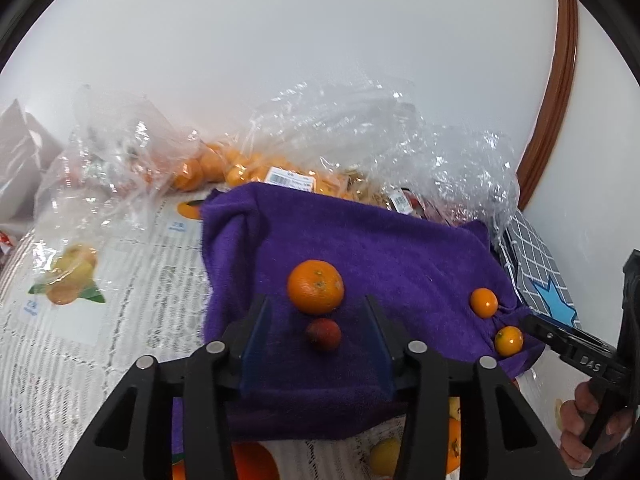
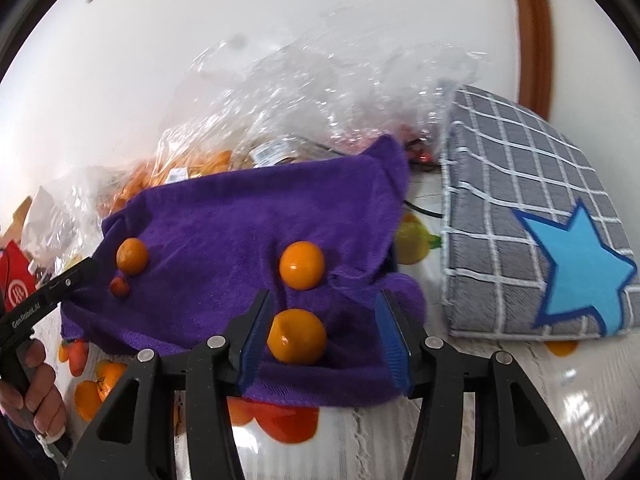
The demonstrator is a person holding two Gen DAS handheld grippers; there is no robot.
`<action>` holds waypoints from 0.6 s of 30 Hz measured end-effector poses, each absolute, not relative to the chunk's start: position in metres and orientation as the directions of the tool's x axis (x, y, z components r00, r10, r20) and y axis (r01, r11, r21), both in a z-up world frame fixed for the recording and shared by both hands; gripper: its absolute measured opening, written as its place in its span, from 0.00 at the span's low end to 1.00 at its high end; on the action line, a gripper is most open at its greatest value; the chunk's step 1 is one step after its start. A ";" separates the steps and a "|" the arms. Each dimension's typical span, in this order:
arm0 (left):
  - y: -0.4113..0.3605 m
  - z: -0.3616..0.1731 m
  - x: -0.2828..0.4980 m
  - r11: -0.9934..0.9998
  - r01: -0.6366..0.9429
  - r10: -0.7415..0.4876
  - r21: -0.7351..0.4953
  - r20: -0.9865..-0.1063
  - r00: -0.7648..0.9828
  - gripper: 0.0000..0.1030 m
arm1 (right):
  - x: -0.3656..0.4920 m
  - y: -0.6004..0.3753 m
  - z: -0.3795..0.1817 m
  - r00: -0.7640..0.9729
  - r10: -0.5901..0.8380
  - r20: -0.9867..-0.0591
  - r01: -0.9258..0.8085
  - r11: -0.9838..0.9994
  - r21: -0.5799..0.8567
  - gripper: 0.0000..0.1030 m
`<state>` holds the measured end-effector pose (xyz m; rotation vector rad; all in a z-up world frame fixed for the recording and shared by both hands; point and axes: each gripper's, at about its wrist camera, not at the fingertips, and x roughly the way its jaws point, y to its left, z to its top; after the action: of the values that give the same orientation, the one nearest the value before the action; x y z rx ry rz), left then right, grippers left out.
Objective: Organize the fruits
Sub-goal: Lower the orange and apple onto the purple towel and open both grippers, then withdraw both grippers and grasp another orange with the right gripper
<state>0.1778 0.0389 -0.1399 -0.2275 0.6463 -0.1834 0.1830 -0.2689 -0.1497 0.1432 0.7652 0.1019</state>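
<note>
A purple towel [image 1: 360,248] lies on the table and carries several fruits. In the left wrist view my left gripper [image 1: 318,334] is open, with a small red fruit [image 1: 323,334] between its fingers and a mandarin [image 1: 316,287] just beyond. Two small oranges [image 1: 484,302] [image 1: 509,341] lie at the towel's right edge. In the right wrist view my right gripper [image 2: 324,334] is open around the near small orange [image 2: 297,335]; the other small orange [image 2: 301,265] lies just beyond. The mandarin [image 2: 132,256] and red fruit [image 2: 120,287] show at left by the left gripper's tip [image 2: 74,276].
Clear plastic bags [image 1: 352,136] holding oranges [image 1: 208,168] lie behind the towel by the white wall. A grey checked box with a blue star [image 2: 532,216] stands right of the towel. The tablecloth [image 1: 80,320] has printed fruit pictures.
</note>
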 end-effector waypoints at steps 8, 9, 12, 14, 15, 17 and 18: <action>0.059 -0.137 0.151 0.952 0.085 -0.239 -0.293 -0.547 0.802 0.46 | 0.150 -0.277 -0.130 0.746 0.092 -0.659 0.027 0.985 0.169 0.51; 0.062 -0.138 0.147 0.952 0.081 -0.238 -0.294 -0.548 0.802 0.46 | 0.144 -0.274 -0.128 0.751 0.068 -0.657 0.039 0.988 0.146 0.52; 0.067 -0.139 0.136 0.956 0.074 -0.225 -0.284 -0.550 0.804 0.46 | 0.134 -0.267 -0.125 0.738 0.099 -0.668 0.013 0.987 0.161 0.52; 0.071 -0.139 0.128 0.958 0.068 -0.216 -0.278 -0.548 0.808 0.46 | 0.129 -0.262 -0.126 0.729 0.115 -0.675 -0.004 0.986 0.165 0.52; 0.074 -0.139 0.124 0.959 0.063 -0.212 -0.277 -0.551 0.808 0.46 | 0.125 -0.257 -0.127 0.727 0.120 -0.676 -0.015 0.987 0.158 0.52; 0.078 -0.142 0.118 0.961 0.052 -0.202 -0.272 -0.562 0.802 0.46 | 0.117 -0.248 -0.128 0.726 0.124 -0.677 -0.037 0.989 0.142 0.52; 0.080 -0.144 0.115 0.961 0.047 -0.200 -0.273 -0.567 0.799 0.46 | 0.113 -0.242 -0.129 0.724 0.133 -0.677 -0.051 0.989 0.140 0.52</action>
<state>0.1154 0.0799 -0.1436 -0.2517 0.6331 -0.1336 0.1126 -0.2425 -0.1285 0.1149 0.7544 0.1017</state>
